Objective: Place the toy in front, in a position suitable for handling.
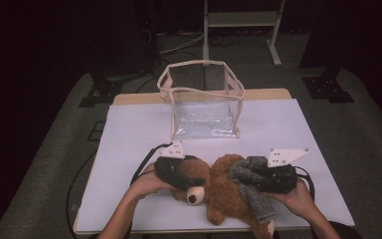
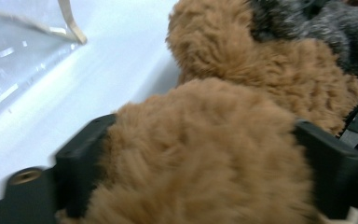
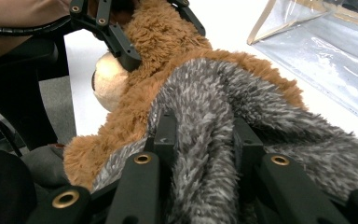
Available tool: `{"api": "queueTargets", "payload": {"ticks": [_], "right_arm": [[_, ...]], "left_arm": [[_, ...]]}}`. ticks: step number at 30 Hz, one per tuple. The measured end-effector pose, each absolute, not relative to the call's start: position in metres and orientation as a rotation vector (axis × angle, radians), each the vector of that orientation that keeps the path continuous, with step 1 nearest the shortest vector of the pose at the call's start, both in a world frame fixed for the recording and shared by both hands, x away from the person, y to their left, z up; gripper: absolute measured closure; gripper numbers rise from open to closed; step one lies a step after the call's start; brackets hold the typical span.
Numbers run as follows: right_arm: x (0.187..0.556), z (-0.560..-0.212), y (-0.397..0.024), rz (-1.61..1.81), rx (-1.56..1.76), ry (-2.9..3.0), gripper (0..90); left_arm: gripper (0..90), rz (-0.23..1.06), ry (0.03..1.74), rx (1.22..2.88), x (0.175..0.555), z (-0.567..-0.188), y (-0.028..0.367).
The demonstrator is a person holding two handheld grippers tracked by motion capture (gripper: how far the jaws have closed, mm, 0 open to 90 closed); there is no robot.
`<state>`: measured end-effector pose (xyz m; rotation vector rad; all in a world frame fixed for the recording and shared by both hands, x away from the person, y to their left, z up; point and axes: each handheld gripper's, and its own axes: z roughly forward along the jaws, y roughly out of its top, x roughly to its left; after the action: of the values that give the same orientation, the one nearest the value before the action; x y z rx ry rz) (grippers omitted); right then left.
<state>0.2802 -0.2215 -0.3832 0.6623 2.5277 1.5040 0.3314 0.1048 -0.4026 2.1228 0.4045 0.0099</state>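
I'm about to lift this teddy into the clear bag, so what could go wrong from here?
1. The left gripper straddles the teddy bear at its head with jaws wide; the head may sag or slip when lifted.
2. The right gripper pinches only the grey scarf, which might pull loose.
3. The clear bag stands unsupported and could tip or collapse.

- Open white table top [image 1: 129, 134] left and right of clear bag [image 1: 204, 107].
- Far centre blocked by bag.
- Near edge crowded with teddy bear [image 1: 224, 186] and grey scarf [image 1: 251, 186].
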Motion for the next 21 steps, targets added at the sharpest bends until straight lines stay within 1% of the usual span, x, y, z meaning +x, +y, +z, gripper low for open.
{"api": "queueTargets", "payload": {"ticks": [2,4,5,6,7,8,10,13,15,16,17,21], "right_arm": [[0.28,-0.384,-0.222,1.512,0.66,2.528,68.5],[0.28,-0.384,-0.223,1.517,0.664,2.529,68.5],[0.282,-0.384,-0.223,1.521,0.667,2.528,68.3],[0.283,-0.384,-0.223,1.517,0.669,2.525,68.1],[0.283,-0.384,-0.223,1.517,0.669,2.525,68.1],[0.285,-0.382,-0.224,1.503,0.686,2.503,68.1],[0.287,-0.381,-0.224,1.496,0.699,2.489,68.1],[0.296,-0.374,-0.222,1.494,0.704,2.483,68.2],[0.302,-0.367,-0.219,1.495,0.689,2.478,68.2],[0.303,-0.366,-0.218,1.491,0.683,2.473,68.2],[0.304,-0.365,-0.218,1.488,0.68,2.469,68.2],[0.306,-0.367,-0.223,1.526,0.706,2.458,68.2]], "left_arm": [[3.4,0.009,0.388,2.157,0.332,-0.403,0.097],[3.3,0.015,0.377,2.169,0.332,-0.403,0.094],[11.0,0.021,0.368,2.18,0.332,-0.403,0.091],[19.2,0.068,0.338,2.197,0.331,-0.399,0.091],[27.2,0.068,0.338,2.197,0.331,-0.399,0.091],[32.5,0.135,0.335,2.192,0.331,-0.394,0.092],[37.7,0.155,0.331,2.192,0.331,-0.392,0.093],[39.4,0.193,0.351,2.184,0.334,-0.39,0.101],[39.4,0.241,0.376,2.182,0.335,-0.385,0.116],[39.3,0.241,0.376,2.182,0.335,-0.385,0.116],[39.2,0.25,0.393,2.175,0.331,-0.384,0.128],[38.2,0.244,0.407,2.163,0.323,-0.387,0.14]]}}
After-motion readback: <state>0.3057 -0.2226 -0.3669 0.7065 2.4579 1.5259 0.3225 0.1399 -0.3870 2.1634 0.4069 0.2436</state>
